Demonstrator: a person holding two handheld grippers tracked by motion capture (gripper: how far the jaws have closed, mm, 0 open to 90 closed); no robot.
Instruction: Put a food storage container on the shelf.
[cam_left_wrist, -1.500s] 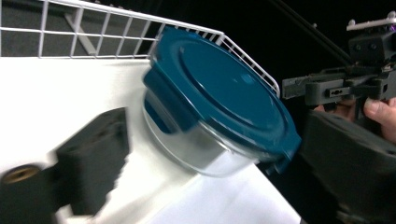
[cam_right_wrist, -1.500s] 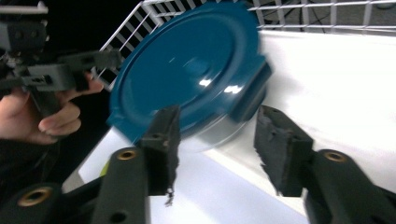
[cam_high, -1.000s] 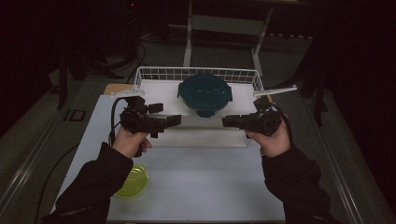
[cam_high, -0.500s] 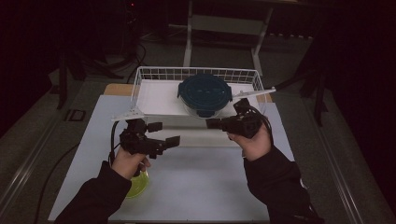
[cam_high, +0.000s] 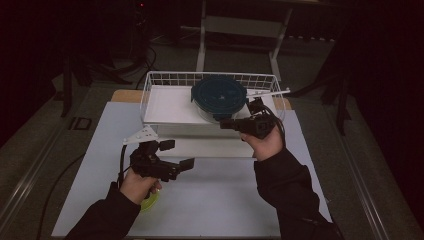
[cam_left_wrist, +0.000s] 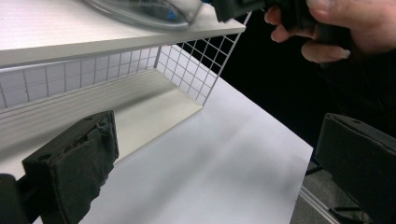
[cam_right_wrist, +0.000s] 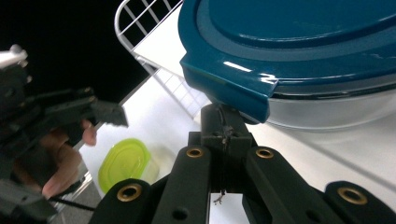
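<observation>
A round glass container with a teal lid (cam_high: 219, 96) stands on the white shelf board (cam_high: 170, 105) in the wire basket (cam_high: 150, 82). My right gripper (cam_high: 223, 123) is shut with nothing between the jaws. Its tips sit just under the tab of the teal lid (cam_right_wrist: 299, 42) at the container's front edge; whether they touch it I cannot tell. My left gripper (cam_high: 177, 154) hovers open over the white table mat, nearer the person and left of the basket. In the left gripper view its jaws (cam_left_wrist: 215, 158) stand wide apart, pointing past the basket's corner.
A small container with a yellow-green lid (cam_high: 149, 202) lies on the white mat (cam_high: 230, 200) by the left hand, seen too as the yellow-green lid (cam_right_wrist: 126, 161) in the right gripper view. The basket's mesh wall (cam_left_wrist: 201, 65) rises beside the shelf. The room around is dark.
The left hand has dropped and come back toward the person, away from the basket. The right hand has slid left, up to the front of the teal-lidded container.
</observation>
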